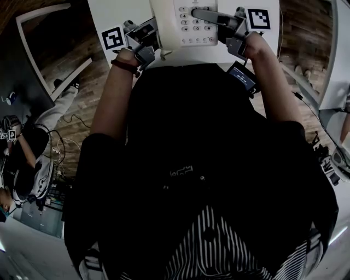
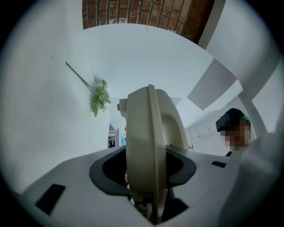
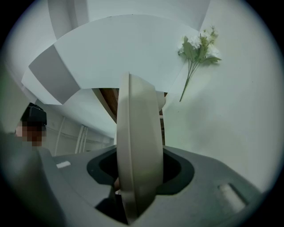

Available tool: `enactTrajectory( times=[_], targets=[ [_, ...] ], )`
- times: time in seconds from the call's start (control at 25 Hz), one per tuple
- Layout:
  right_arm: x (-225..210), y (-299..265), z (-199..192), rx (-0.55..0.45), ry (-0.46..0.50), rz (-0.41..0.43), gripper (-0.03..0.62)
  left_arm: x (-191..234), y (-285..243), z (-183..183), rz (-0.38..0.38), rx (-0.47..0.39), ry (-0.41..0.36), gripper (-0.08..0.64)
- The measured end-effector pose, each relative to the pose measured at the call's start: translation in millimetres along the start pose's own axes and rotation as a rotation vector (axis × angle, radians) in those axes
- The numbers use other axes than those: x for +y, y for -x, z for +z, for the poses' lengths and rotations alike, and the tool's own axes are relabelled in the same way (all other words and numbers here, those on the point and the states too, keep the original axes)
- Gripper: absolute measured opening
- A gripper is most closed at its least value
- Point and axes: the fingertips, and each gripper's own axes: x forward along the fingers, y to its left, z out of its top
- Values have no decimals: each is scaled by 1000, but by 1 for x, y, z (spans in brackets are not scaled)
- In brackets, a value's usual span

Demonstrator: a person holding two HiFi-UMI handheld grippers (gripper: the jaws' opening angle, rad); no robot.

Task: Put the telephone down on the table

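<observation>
In the head view the white telephone [image 1: 188, 22], keypad up, is held over the white table [image 1: 106, 13] at the frame's top. My left gripper [image 1: 149, 42] clamps its left edge and my right gripper [image 1: 223, 24] its right side. In the left gripper view the phone's cream edge [image 2: 148, 133] stands upright between the jaws of the left gripper [image 2: 147, 177], pinched from both sides. The right gripper view shows the same: the phone's rim [image 3: 137, 146] is pressed between the jaws of the right gripper [image 3: 140, 175]. Whether the phone touches the table is hidden.
A green sprig with pale flowers [image 2: 98, 98] [image 3: 197, 48] lies on the table beyond the phone. A brick wall [image 2: 142, 13] rises behind. Another person [image 1: 24, 158] is at the left over the wooden floor [image 1: 65, 65], and a person in a dark cap [image 2: 233, 126] is nearby.
</observation>
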Motion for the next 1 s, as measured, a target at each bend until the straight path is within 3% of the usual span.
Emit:
enactTrajectory(
  times=[0.44, 1.0],
  targets=[
    [-23, -14, -4, 0, 14, 5, 196, 25, 15, 3, -12, 4, -19, 198],
    [-100, -23, -20, -3, -63, -20, 196, 99, 36, -8, 33, -10, 62, 198]
  ],
)
